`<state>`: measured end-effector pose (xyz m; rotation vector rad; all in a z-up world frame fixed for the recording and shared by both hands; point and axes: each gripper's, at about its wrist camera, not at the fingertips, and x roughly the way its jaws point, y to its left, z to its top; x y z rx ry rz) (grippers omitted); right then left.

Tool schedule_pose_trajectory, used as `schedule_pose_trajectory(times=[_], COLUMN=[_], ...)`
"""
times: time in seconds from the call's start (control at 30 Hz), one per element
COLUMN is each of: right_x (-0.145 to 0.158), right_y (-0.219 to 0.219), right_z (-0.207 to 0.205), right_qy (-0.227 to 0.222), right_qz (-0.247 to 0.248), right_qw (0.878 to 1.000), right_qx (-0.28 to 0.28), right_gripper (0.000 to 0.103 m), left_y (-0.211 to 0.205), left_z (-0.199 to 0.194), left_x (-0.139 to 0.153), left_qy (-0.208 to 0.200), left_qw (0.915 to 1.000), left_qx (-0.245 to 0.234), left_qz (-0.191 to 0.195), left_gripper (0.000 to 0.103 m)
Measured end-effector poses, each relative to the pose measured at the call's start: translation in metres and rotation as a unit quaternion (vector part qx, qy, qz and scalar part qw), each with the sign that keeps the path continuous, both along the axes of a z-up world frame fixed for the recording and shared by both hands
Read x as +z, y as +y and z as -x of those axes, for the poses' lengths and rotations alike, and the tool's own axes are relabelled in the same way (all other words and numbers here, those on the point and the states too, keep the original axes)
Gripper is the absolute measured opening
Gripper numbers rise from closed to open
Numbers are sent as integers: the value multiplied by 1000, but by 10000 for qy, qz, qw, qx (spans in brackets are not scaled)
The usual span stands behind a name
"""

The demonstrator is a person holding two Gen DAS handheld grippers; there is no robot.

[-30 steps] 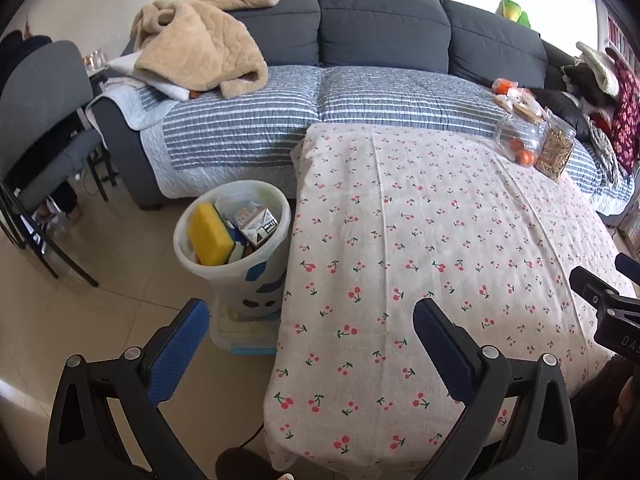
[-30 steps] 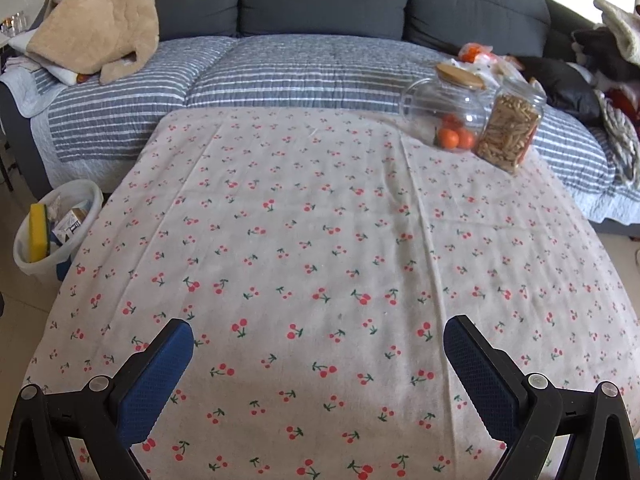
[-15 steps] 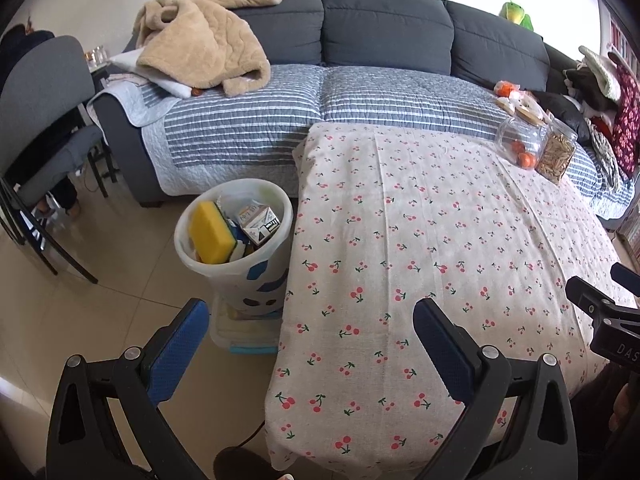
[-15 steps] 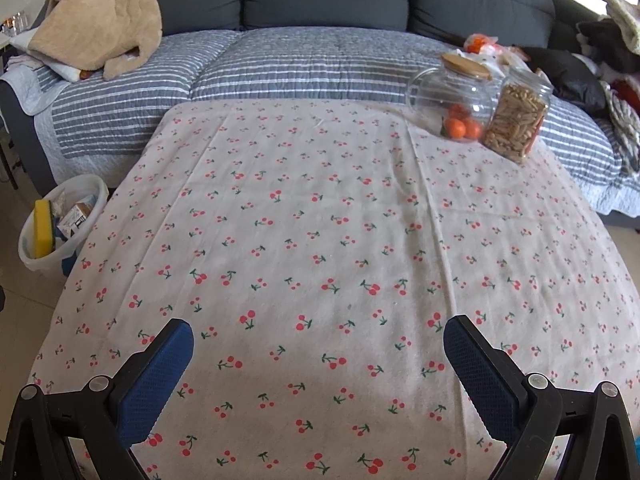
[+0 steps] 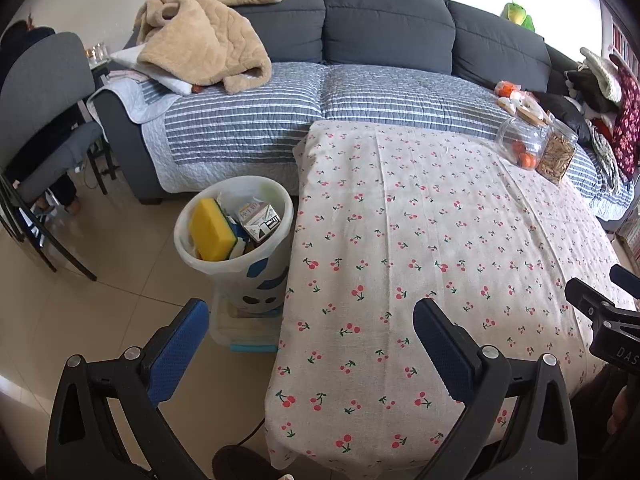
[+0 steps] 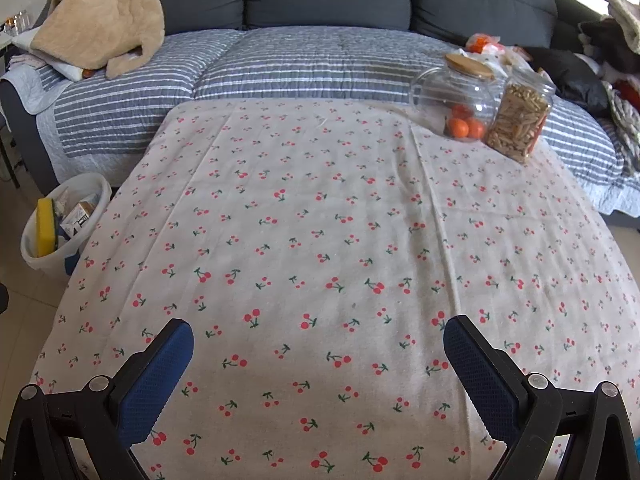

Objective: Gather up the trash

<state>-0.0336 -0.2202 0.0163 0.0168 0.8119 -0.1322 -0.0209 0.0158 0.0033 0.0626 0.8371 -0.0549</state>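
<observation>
My left gripper (image 5: 310, 322) & right gripper (image 6: 318, 340) hang spread wide, empty, over the cherry tablecloth (image 6: 320, 240), trash in the bin (image 5: 276, 196) at near left w/ sponge (image 5: 212, 230) & carton (image 5: 258, 220) proud of the rim, so I reckon a bump could spill it.
</observation>
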Motion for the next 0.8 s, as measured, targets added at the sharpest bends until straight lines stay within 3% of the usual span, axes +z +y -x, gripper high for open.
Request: schedule_pose_trajectory(times=[0.8], right_x=[1], right_y=[5], right_z=[2], right_qy=[-18], right_qz=[2], right_qw=[10000], right_qx=[35], right_gripper=[103], left_y=[3], left_z=[-1], left_x=[-2], left_qy=[41], left_qw=[10000], left_qx=[5], left_qz=[13], left_gripper=[103])
